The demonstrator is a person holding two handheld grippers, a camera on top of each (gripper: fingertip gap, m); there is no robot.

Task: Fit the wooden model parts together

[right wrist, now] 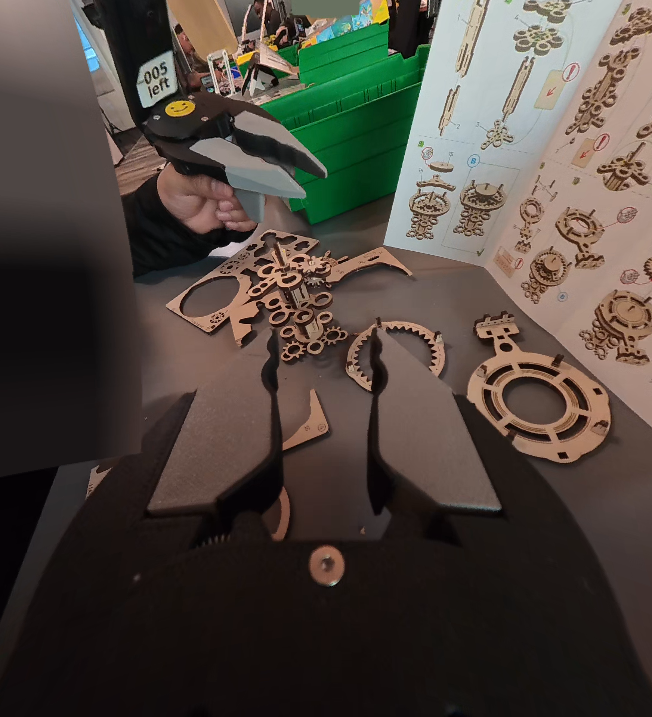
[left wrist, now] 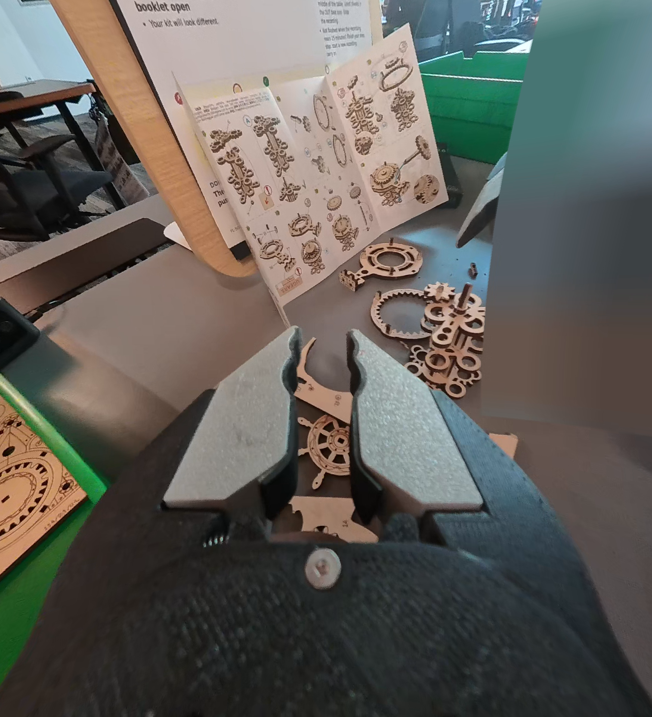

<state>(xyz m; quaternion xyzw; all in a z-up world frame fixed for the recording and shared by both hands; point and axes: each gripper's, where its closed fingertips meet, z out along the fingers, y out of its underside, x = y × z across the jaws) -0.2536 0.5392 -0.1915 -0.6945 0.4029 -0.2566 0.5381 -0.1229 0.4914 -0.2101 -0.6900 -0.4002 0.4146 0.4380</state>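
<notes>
My left gripper [left wrist: 324, 340] is open and empty, held above a cut-out wooden sheet [left wrist: 328, 450] that bears a ship's-wheel part. In the right wrist view it [right wrist: 312, 181] hangs in the air over the table, held by a hand. My right gripper [right wrist: 324, 336] is open and empty, low over the grey table [right wrist: 413, 287]. Just beyond its tips stand a wooden tower of ringed discs [right wrist: 297, 298] and a toothed ring gear [right wrist: 409, 328]. A round wooden frame with a handle [right wrist: 588, 411] lies to the right. The tower [left wrist: 452, 341], ring gear [left wrist: 376, 314] and frame [left wrist: 411, 260] also show in the left wrist view.
An open instruction booklet [left wrist: 316, 163] stands against a wooden board at the back [right wrist: 549, 155]. Green bins [right wrist: 355, 135] stand behind the table. Another green bin at the left holds an uncut wooden sheet [left wrist: 6, 485]. A wood offcut [right wrist: 308, 423] lies under my right gripper. The grippers' ends are close to 15 centimetres from one another. The left gripper is farther from the wood offcut [right wrist: 308, 423], some 15 centimetres, than the right, some 7 centimetres.
</notes>
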